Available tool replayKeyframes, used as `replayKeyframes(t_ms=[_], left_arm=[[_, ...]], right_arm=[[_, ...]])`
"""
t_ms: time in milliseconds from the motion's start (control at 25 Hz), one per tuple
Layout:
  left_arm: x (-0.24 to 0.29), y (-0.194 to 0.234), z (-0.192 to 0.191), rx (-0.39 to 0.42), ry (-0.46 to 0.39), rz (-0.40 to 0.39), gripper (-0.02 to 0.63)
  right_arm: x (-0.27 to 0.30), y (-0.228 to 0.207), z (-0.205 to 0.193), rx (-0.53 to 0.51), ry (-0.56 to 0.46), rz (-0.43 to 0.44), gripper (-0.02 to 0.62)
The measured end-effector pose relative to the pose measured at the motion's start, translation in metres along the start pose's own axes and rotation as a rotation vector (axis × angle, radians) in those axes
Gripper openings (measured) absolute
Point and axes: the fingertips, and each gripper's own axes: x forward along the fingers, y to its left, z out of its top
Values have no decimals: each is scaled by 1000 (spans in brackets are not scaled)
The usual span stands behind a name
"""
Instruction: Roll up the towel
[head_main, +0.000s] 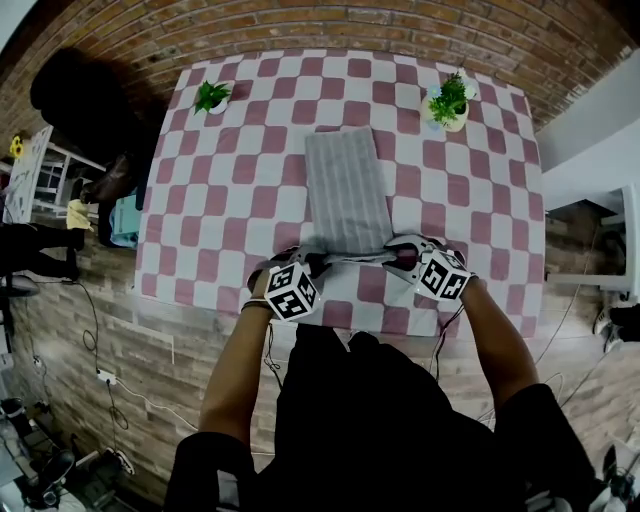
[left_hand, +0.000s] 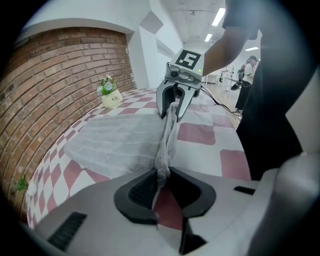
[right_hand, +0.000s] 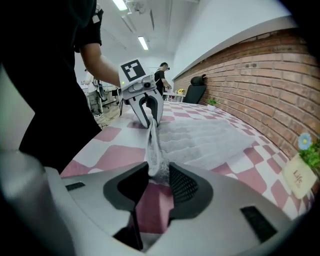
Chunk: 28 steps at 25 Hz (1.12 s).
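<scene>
Towel (head_main: 347, 190) hem clamped by left gripper (head_main: 316, 263), right gripper (head_main: 399, 251).

The potted plant (right_hand: 299, 176) is cut off at the edge.

Towel (head_main: 346, 190) ribbed terry cloth; tablecloth (head_main: 230, 190) smooth; wall (head_main: 300, 25) rough brick.

The camera on my head looks steeply down past my arms onto the whole checked table (head_main: 230, 190), with the brick wall (head_main: 300, 25) at its far side. The one on my left gripper (left_hand: 162, 176) sits low behind the jaws and looks along the towel (left_hand: 120, 137) edge to my right gripper (left_hand: 173, 106). The right one looks back the opposite way, so all three share that towel edge.
</scene>
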Motion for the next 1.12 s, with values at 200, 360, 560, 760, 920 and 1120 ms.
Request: replayKeyframes(t_ms=[200, 360, 560, 760, 920, 1120], left_arm=[[-4, -7, 2, -120, -48, -63, 58], [-10, -29, 1, -162, -60, -98, 58], [-23, -77, -1, -187, -50, -190, 60], [-33, -92, 0, -265, -104, -183, 62], [-40, -74, 3, -349, -171, -146, 68], [-42, -40, 8, -396, -216, -79, 72]], right_arm=[[-4, 3, 1, 67, 0, 29, 63], [-11, 26, 3, 70, 21, 106, 61], [-23, 85, 8, 98, 13, 290, 61], [-30, 105, 11, 147, -33, 303, 63], [-32, 90, 19, 225, -110, 250, 66], [-38, 55, 31, 305, -201, 144, 72]])
